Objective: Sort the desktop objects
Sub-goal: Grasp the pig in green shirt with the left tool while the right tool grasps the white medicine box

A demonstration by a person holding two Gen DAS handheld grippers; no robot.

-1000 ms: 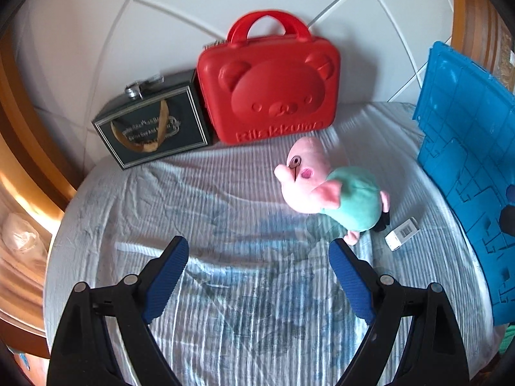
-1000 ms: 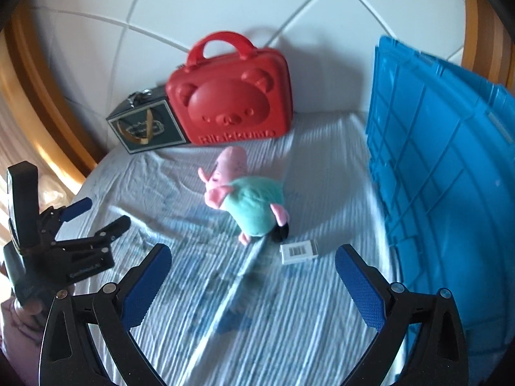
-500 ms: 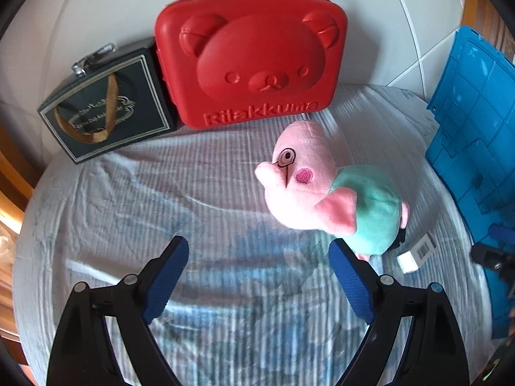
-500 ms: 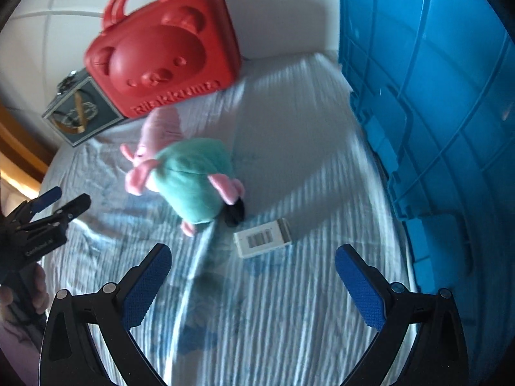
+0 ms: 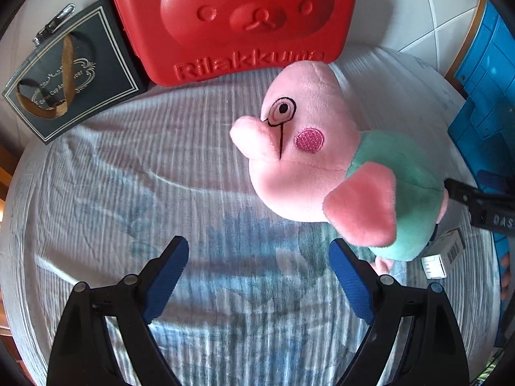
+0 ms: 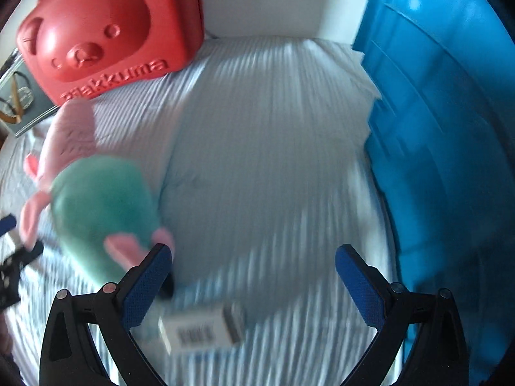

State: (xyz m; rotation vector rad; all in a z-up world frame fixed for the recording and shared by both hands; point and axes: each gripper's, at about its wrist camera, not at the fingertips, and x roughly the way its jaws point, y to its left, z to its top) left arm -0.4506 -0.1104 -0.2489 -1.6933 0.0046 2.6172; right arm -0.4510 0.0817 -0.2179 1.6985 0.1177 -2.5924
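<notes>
Worktop covered by a wrinkled, ribbed pale cloth with faded blue-grey patches; white tiled wall at the far side, brown wood edging at the left and far right margins. Along the far edge, one red bear-face case lettered "Rilakkuma" stands upright against the wall, and one dark gift box with a gold ribbon emblem stands just left of it, touching or nearly so. One blue plastic crate rises at the right side of the cloth. One plush pig, pink head and teal body, lies on the cloth right of centre, snout pointing left, head near the red case. One small white carton with a barcode lies on the cloth just near-right of the plush's feet. Left gripper: jaws spread wide, holding nothing; the plush lies just beyond and right of them, its pink ear above the right blue pad. Right gripper: jaws likewise released and empty; the carton sits low between them, nearer the left pad, and the plush's teal body lies at and beyond that left pad. Right wrist view is motion-blurred, so contact there cannot be judged. A black piece of the right gripper crosses the right edge of the left wrist view, beside the plush's back.
</notes>
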